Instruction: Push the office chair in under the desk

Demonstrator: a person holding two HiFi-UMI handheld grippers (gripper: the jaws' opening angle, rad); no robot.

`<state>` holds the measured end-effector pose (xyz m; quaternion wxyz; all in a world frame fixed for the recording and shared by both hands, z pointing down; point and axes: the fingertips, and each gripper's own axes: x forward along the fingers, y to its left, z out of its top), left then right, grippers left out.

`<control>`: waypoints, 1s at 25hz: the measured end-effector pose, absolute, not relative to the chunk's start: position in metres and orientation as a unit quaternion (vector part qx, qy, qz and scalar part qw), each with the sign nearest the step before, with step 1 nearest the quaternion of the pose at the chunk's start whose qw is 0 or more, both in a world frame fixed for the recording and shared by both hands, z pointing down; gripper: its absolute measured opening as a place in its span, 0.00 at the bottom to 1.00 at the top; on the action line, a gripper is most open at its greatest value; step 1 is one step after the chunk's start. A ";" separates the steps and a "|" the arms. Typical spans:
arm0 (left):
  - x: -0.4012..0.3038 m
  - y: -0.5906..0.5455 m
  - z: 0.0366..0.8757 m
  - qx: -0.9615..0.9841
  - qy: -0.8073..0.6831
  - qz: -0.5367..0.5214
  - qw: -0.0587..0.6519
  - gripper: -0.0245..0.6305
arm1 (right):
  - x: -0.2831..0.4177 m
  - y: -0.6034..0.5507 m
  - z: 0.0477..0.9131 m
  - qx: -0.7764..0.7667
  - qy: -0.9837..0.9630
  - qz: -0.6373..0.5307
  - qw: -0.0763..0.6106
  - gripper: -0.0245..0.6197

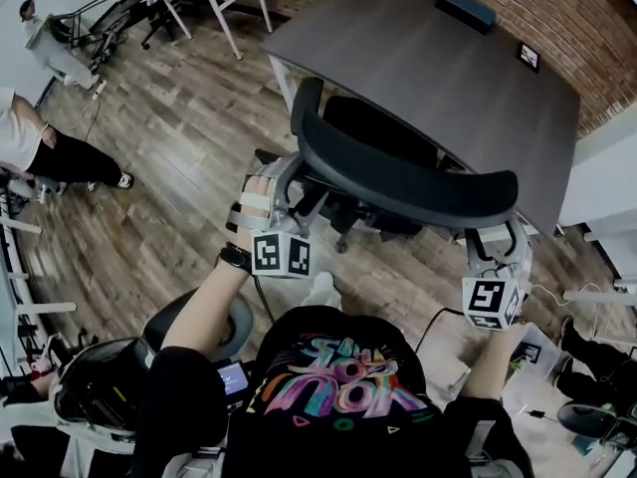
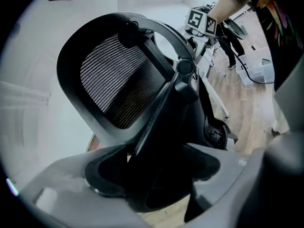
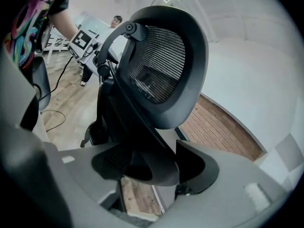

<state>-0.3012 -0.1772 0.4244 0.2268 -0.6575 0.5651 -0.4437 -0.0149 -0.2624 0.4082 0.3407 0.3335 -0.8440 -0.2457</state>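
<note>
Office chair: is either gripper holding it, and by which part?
The office chair has its backrest rim between both pairs of jaws: left gripper at its left side, right gripper at its right. Whether the pads clamp cannot be told.

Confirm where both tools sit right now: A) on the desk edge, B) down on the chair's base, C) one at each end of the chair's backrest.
C: the head view shows the left tool at the left end of the backrest and the right tool at its right end.
</note>
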 end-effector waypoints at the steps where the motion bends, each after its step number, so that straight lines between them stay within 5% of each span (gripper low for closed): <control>1: -0.306 -0.185 0.425 -0.661 0.560 -0.442 0.231 0.58 | -0.017 -0.266 0.408 0.342 -0.841 -0.244 0.340 0.46; 12: -0.349 -0.272 0.425 -0.695 0.515 -0.425 0.266 0.58 | -0.054 -0.332 0.408 0.373 -0.805 -0.246 0.391 0.44; 25: -0.384 -0.350 0.426 -0.691 0.513 -0.431 0.271 0.58 | -0.082 -0.370 0.405 0.386 -0.818 -0.228 0.361 0.45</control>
